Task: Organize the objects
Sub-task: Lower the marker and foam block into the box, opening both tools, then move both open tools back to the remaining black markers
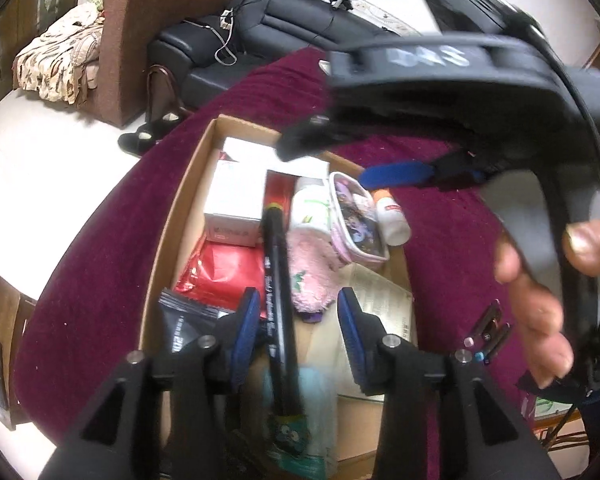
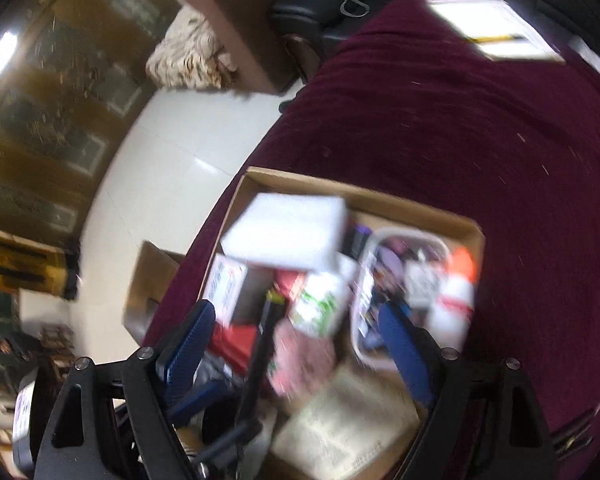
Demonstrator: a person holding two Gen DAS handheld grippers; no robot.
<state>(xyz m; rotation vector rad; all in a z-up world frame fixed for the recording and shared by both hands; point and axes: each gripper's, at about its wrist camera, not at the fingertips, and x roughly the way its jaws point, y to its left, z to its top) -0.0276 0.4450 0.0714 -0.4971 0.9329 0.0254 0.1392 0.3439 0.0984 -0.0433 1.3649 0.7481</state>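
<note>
Already the left gripper (image 1: 298, 320) stands parted around a black pen (image 1: 278, 304) lying loose in the cardboard box (image 1: 172, 216). Ahead sit pouch (image 1: 356, 216) and bottles; the right gripper (image 2: 296, 344) hovers spread and empty, so most sorting looks done.

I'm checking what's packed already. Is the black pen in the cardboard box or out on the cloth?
In. The black pen lies inside the cardboard box, across the items there, between the left claw's open jaws.

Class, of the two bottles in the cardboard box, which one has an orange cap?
The small white bottle at the box's right edge, beside the pouch; the larger bottle is green-labelled.
</note>
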